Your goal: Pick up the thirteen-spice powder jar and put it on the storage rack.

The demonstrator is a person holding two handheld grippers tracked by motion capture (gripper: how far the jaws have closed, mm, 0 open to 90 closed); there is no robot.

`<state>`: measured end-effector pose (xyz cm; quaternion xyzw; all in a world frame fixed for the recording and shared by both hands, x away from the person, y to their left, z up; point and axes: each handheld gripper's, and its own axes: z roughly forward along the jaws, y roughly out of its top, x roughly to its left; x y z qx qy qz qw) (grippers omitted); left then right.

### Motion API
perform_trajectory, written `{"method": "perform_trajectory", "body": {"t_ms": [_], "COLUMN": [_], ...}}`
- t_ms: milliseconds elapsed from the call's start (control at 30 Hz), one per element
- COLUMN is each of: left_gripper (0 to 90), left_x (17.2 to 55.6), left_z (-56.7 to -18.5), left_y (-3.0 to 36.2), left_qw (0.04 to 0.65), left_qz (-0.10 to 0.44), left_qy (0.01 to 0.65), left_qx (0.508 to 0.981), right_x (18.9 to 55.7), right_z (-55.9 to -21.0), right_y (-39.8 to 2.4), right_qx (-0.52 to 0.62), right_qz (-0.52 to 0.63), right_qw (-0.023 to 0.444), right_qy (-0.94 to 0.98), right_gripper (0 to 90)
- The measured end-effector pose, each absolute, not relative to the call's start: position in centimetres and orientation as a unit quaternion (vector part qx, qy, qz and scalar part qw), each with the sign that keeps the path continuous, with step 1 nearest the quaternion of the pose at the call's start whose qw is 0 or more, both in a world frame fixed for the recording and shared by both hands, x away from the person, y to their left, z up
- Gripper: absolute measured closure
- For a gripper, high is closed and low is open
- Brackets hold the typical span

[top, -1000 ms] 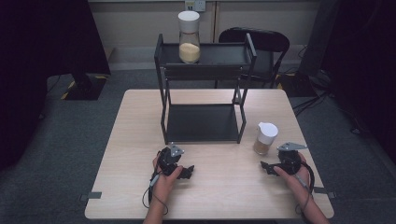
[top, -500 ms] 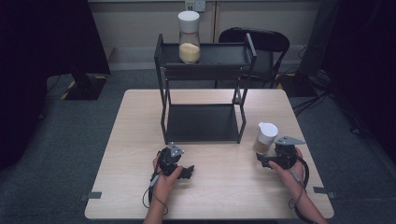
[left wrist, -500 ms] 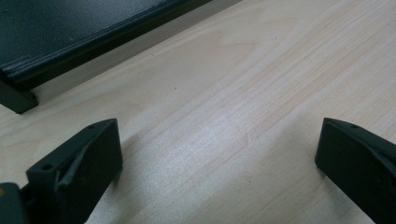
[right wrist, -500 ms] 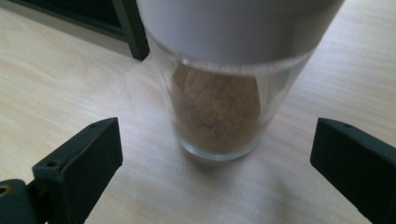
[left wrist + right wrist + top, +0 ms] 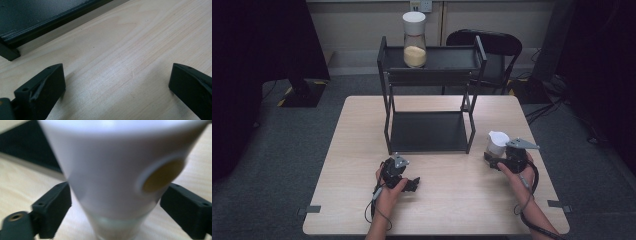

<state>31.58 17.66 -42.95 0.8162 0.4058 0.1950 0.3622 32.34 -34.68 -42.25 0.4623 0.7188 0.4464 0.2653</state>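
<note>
A small jar (image 5: 497,142) with a white spouted lid and tan contents stands on the table's right side, just right of the black two-tier rack (image 5: 429,80). My right gripper (image 5: 491,159) reaches it from the right, and its jaws have just been closing on it. In the right gripper view the jar (image 5: 107,170) sits between the jaws of the right gripper (image 5: 116,212), and both pads lie against its sides. My left gripper (image 5: 414,185) rests on the table in front of the rack. Its jaws stand wide apart over bare wood in the left gripper view (image 5: 117,87). A taller white-capped jar (image 5: 414,40) stands on the rack's top shelf.
The rack's lower shelf (image 5: 427,132) holds nothing. A black chair (image 5: 492,42) stands behind the table. The wooden table (image 5: 452,210) is bare between the two hands. Dark floor surrounds the table.
My right gripper has moved left up to the small jar, and its jaws have drawn in around it. The left gripper has stayed put.
</note>
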Motion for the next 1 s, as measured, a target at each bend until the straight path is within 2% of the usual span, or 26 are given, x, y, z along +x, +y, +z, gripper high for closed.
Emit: {"method": "perform_trajectory", "body": {"t_ms": [233, 433, 667, 1000], "left_gripper": [0.0, 0.0, 0.0, 0.0], "left_x": [31.6, 31.6, 31.6, 31.6], "left_z": [-43.0, -43.0, -43.0, -43.0], "left_y": [17.7, 17.7, 17.7, 17.7], "left_qw": [0.363, 0.362, 0.362, 0.363], "left_qz": [0.195, 0.195, 0.195, 0.195], "left_qy": [0.406, 0.406, 0.406, 0.406], "left_qx": [0.816, 0.816, 0.816, 0.816], "right_x": [32.9, 33.0, 32.9, 32.8], "right_z": [-42.8, -42.8, -42.6, -41.2], "right_y": [-35.4, -35.0, -35.3, -35.5], "right_qx": [0.456, 0.438, 0.416, 0.386], "right_qz": [0.483, 0.485, 0.482, 0.489], "right_qw": [0.263, 0.279, 0.290, 0.274], "right_qy": [0.699, 0.703, 0.714, 0.732], "right_gripper": [21.1, 28.7, 30.1, 30.2]}}
